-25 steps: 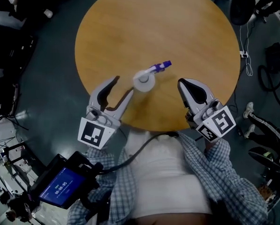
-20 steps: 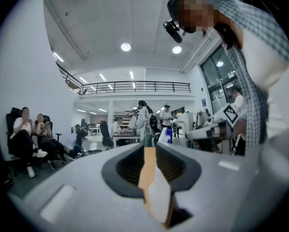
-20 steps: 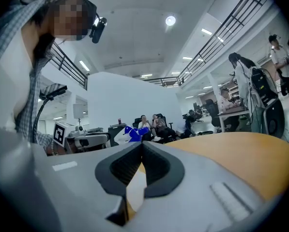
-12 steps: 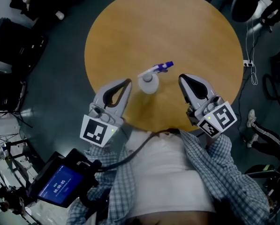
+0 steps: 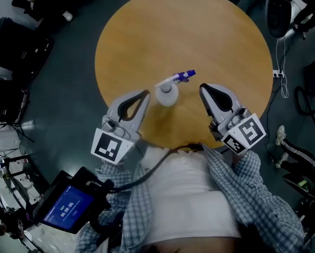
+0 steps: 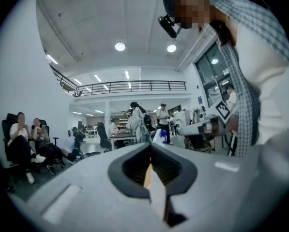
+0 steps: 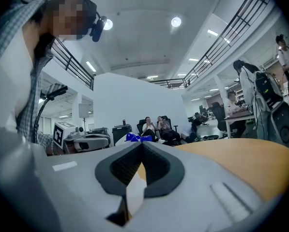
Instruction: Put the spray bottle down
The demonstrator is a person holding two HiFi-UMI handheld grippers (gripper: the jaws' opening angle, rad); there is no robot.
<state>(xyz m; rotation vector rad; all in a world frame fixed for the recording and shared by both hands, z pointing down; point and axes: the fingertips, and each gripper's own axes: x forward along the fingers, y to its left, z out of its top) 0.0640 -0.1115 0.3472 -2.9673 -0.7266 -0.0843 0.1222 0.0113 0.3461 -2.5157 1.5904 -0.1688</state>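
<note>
Standing free on the tabletop (image 5: 183, 30): the spray bottle (image 5: 168, 91), white body, purple-blue nozzle. It sits on the near part of the tabletop, a little in from the rim on the person's side, and seems upright. Nothing touches it.

Left hand-held gripper (image 5: 144, 94): over the near-left rim of the tabletop, jaws fully together, nothing between them. Its own view confirms this. The tips meet (image 6: 150, 146) and the bottle (image 6: 159, 135) shows only beyond them, apart from the pads.

Right hand-held gripper (image 5: 203, 89): over the near-right rim of the tabletop, jaws also closed on nothing. In the right gripper view the tips meet (image 7: 142, 146) and the bottle's blue head (image 7: 137, 138) shows past them, not in the grip.

Progress, as judged: the put-down itself looks complete, since the bottle rests on the tabletop and neither gripper holds it. What may be left is small. Both grippers could draw back off the tabletop without brushing the bottle, which is near both sets of tips. Whether the bottle's base sits fully flat cannot be told from above.
</note>
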